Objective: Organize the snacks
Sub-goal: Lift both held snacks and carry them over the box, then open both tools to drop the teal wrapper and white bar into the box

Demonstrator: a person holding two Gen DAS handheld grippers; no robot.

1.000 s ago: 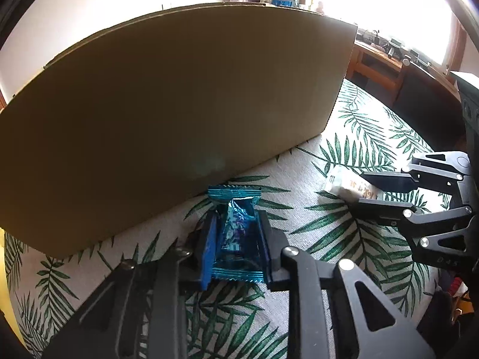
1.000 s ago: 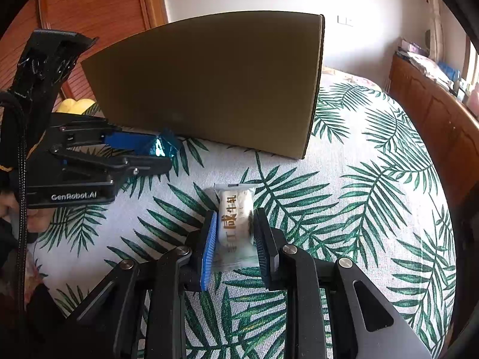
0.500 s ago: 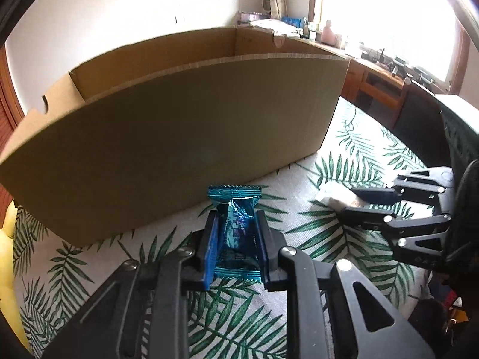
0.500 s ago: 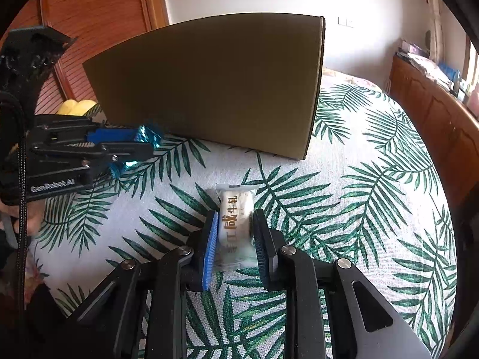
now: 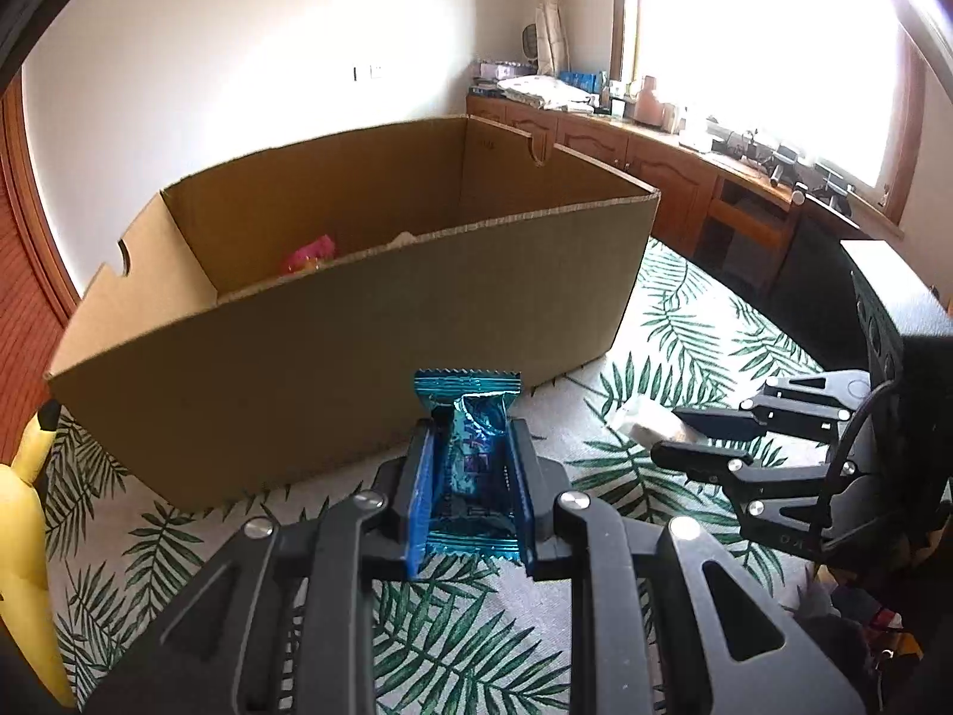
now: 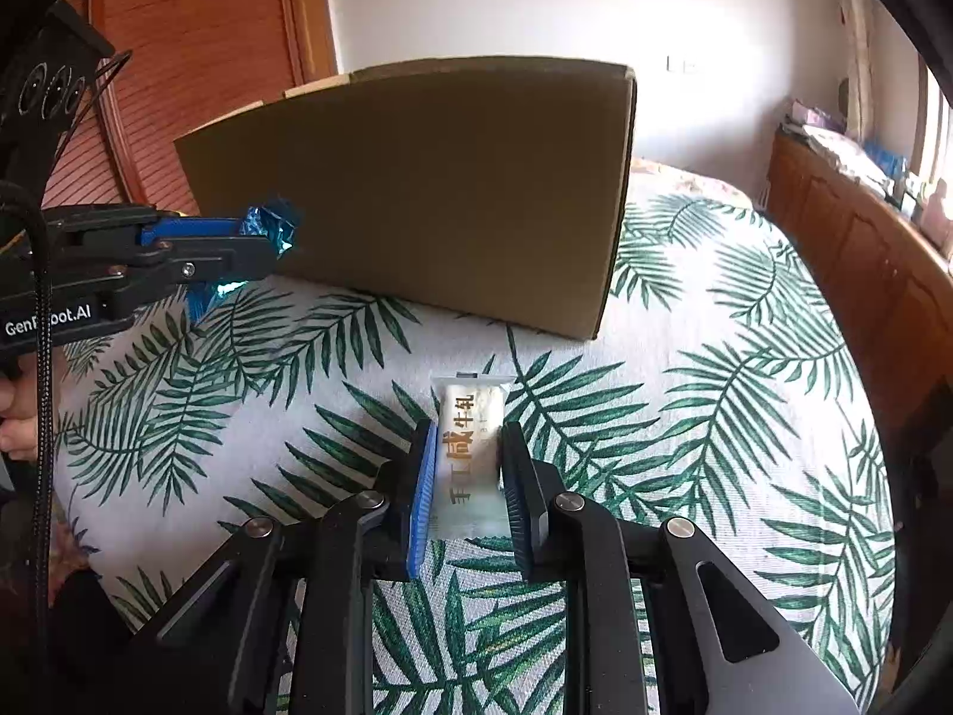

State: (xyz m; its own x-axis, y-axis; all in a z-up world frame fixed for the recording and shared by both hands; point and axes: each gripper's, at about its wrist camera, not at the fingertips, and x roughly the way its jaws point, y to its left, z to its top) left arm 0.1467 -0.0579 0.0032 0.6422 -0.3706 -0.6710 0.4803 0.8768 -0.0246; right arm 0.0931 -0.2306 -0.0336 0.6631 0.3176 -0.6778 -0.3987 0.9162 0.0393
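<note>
Open brown cardboard box already holds some snacks; left gripper clamped on blue foil snack packet, lifted, right gripper clamped on white wrapped candy on the leaf-print table, neither boxed yet.

Two grippers, the left gripper and the right gripper, one blue snack packet, one white snack packet and one cardboard box at twelve o'clock.

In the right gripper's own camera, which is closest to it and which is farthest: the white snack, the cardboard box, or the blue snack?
1. white snack, between the right gripper fingers.
2. blue snack, up left, in the left gripper.
3. cardboard box, behind both; close to the blue snack's distance.
</note>
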